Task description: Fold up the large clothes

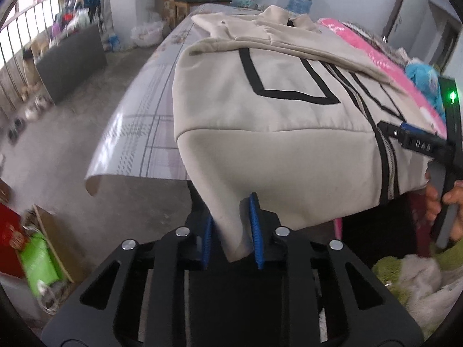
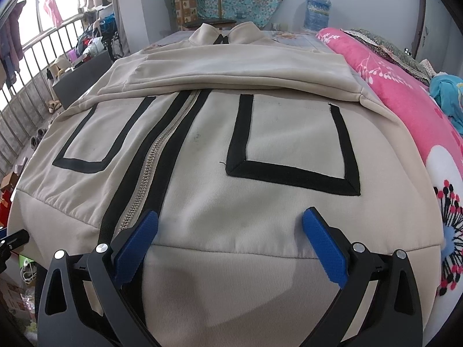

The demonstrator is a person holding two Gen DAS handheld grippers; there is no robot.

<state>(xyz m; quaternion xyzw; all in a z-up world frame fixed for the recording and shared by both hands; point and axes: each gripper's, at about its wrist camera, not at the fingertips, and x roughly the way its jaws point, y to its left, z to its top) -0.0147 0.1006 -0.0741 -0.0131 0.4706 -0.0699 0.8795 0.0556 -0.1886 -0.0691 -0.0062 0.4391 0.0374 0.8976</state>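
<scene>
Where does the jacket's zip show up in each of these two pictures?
Left wrist view: the zip runs down the jacket's hanging hem at the right, near the right gripper.
Right wrist view: the zip slants down left of centre, ending beside the left-hand blue finger.
Shared landmark: the pink quilt beyond the jacket.

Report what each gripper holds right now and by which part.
The left gripper pinches the beige jacket by its hanging bottom hem corner. The right gripper holds nothing; it stands open over the hem.
</scene>
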